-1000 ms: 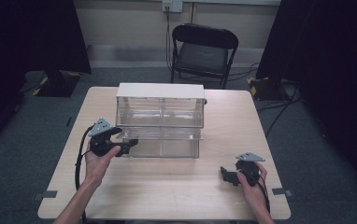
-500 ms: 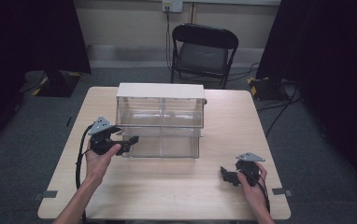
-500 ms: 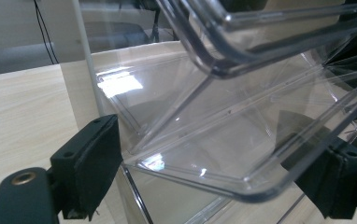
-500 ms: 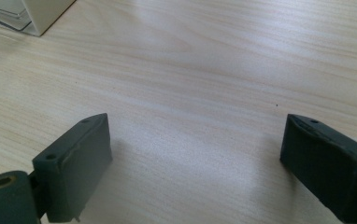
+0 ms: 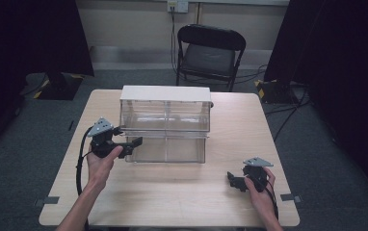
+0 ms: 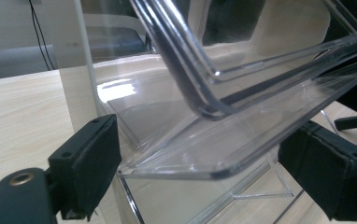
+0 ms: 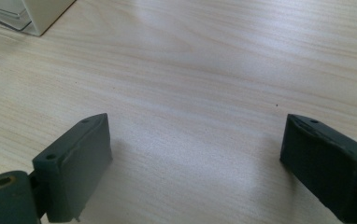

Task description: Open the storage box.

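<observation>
Room: dark curtains at both sides of the high view, a black folding chair (image 5: 210, 50) at upper centre, and a pale wood table (image 5: 172, 197) across the middle and lower frame.

Item 1, clear drawer unit (image 5: 165, 122) with white top: centre of the table, lower drawer front standing proud of the one above.

Item 2, left gripper (image 5: 124, 144): at the unit's lower left corner, centre-left of frame. Against the frames of a second ago it sits in nearly the same place, so little has changed; judged as a pause at the drawer edge, not a pull under way. In the left gripper view its jaws stand apart either side of the clear drawer lip (image 6: 204, 168), not closed on it.

Item 3, right gripper (image 5: 235, 180): lower right of frame, low over bare wood, unmoved; jaws wide apart and empty in the right gripper view.

Open room: a broad bare strip along the table's bottom edge, in front of the unit, likely enough for the drawer to slide out. Near edges lie close beneath both hands.
</observation>
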A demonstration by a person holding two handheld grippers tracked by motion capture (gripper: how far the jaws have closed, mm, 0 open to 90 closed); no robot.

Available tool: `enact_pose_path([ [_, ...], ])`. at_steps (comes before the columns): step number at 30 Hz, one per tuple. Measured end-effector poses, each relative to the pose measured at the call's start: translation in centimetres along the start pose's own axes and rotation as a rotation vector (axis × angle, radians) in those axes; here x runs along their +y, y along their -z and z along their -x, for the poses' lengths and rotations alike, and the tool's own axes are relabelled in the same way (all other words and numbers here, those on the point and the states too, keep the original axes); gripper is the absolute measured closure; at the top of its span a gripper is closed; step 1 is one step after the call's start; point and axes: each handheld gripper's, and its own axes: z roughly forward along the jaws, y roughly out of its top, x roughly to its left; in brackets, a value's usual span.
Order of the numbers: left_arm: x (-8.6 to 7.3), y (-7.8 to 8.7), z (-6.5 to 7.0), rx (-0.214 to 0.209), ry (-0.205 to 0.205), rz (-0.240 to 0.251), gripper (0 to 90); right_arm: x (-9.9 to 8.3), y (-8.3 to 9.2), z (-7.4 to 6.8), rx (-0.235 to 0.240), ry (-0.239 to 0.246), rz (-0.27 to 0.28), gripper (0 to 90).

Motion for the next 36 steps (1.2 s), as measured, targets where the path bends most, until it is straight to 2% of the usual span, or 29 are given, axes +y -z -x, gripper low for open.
enact_pose_path([
  [2, 0.07, -0.03, 0.10, 0.011, -0.016, -0.010, 13.7, 0.00, 0.00, 0.00, 0.000, 0.000, 0.000, 8.0],
  [7, 0.16, 0.05, 0.22, 0.023, -0.019, -0.017, 14.3, 0.00, 0.00, 0.00, 0.000, 0.000, 0.000, 8.0],
  [9, 0.16, 0.08, 0.20, 0.019, -0.013, -0.018, 14.7, 0.00, 0.00, 0.00, 0.000, 0.000, 0.000, 8.0],
  [10, 0.15, 0.09, 0.20, 0.010, 0.008, -0.011, 14.8, 0.00, 0.00, 0.00, 0.000, 0.000, 0.000, 8.0],
  [12, 0.14, 0.16, 0.23, 0.012, 0.010, -0.016, 15.0, 0.00, 0.00, 0.00, -0.001, -0.001, -0.001, 8.0],
  [36, 0.19, 0.16, 0.35, 0.020, 0.003, -0.019, 15.5, 0.00, 0.00, 0.00, 0.000, 0.000, 0.000, 8.0],
])
